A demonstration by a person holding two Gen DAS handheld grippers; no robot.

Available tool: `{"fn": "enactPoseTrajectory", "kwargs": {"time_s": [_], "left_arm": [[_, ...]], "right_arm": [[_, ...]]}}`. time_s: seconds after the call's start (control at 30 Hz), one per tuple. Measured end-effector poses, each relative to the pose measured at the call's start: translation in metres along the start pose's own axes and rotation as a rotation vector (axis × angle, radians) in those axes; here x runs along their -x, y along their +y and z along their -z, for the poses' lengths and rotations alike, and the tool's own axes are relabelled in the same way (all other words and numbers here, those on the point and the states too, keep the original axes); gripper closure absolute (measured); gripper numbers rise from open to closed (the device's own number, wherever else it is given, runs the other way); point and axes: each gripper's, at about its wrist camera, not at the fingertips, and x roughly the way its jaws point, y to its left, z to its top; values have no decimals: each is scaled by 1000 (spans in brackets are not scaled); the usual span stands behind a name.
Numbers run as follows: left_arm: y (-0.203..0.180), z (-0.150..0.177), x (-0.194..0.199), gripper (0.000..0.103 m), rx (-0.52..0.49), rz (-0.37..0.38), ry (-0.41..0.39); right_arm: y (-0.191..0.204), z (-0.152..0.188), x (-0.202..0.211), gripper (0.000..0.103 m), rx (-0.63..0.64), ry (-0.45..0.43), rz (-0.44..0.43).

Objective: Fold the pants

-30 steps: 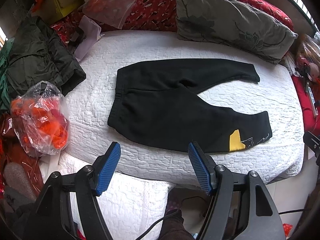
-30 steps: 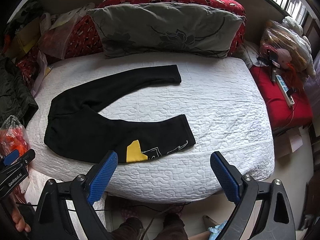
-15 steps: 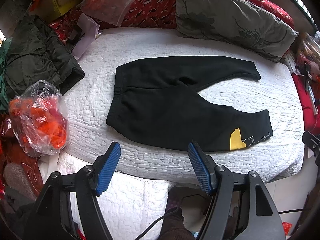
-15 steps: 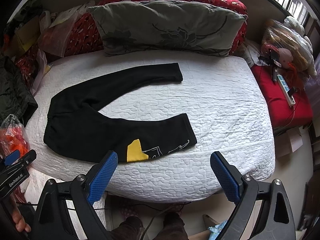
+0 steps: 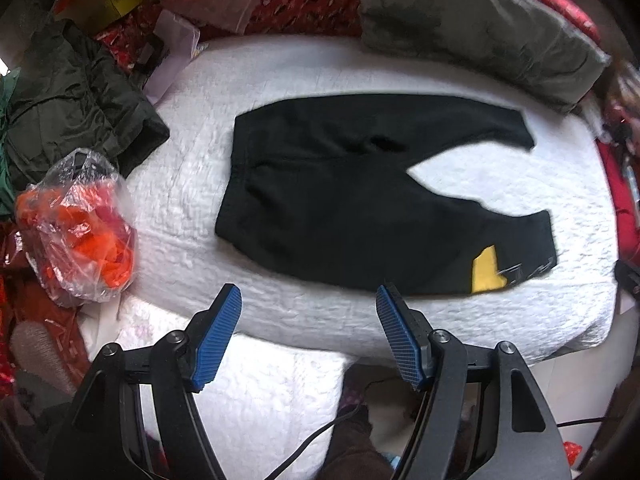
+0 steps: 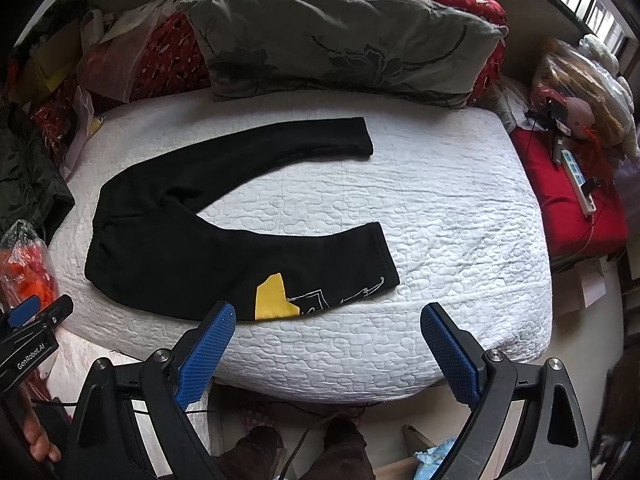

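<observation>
White lettering "GenRobot.AI" readable on black body of left gripper (image 6: 32,332), low at left edge of right wrist view. Near leg of black pants (image 6: 240,240) carries yellow patch (image 6: 274,298) and thin white line drawing beside it, toward cuff; strokes form no readable word. White power strip (image 6: 576,176) on red surface at far right shows blue marks, too small to read. No other text, number or sign legible in either view.
</observation>
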Motion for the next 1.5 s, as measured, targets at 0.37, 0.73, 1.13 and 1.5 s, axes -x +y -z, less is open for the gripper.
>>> {"fn": "enactPoseTrajectory", "kwargs": {"time_s": [0.37, 0.73, 1.13, 1.5], "left_arm": [[51, -60, -77, 33, 108, -132, 328], [130, -172, -186, 33, 390, 62, 430], [130, -201, -236, 33, 381, 131, 496], [99, -226, -242, 57, 331, 100, 493]], "right_arm": [[-69, -105, -56, 8, -64, 10, -36], [-84, -220, -223, 9, -33, 126, -25], [-67, -243, -297, 8, -111, 187, -43], [-61, -255, -322, 40, -35, 231, -120]]}}
